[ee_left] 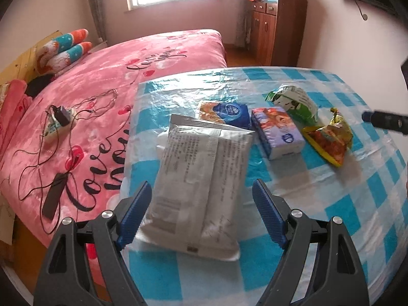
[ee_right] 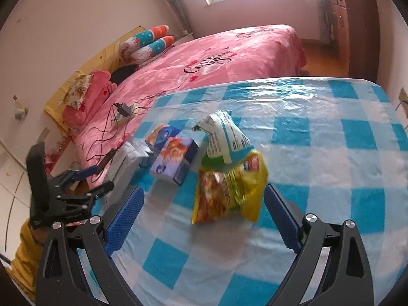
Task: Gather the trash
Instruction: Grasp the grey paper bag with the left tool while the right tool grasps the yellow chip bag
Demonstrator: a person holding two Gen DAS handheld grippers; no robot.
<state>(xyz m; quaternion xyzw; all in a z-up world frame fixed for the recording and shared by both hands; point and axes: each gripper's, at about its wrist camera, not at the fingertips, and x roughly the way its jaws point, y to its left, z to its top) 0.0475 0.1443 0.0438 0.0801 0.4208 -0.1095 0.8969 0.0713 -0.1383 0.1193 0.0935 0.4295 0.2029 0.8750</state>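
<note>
A: Where's the trash on the bench [ee_left: 331,204]?

B: In the left wrist view, a silvery-white wrapper [ee_left: 196,186] lies dead centre, its near end between the blue pads of the left claw [ee_left: 201,214]. That claw is spread wide; the left pad is at the packet's edge, the right pad stands apart from it, and it pinches nothing.

A: And the rest?

B: Towards one o'clock from the white packet sit two tissue packs [ee_left: 278,132], a green-and-white bag [ee_left: 293,102] and, at two o'clock, a yellow snack bag [ee_left: 329,140].

A: The right claw?

B: The right claw [ee_right: 204,216] is also spread. In its view the yellow snack bag [ee_right: 227,193] lies between the pads but touches neither. The green-and-white bag [ee_right: 224,137] is just behind it at twelve o'clock, the tissue packs [ee_right: 173,160] at ten. The pink bed [ee_right: 229,58] lies beyond the bench.
</note>
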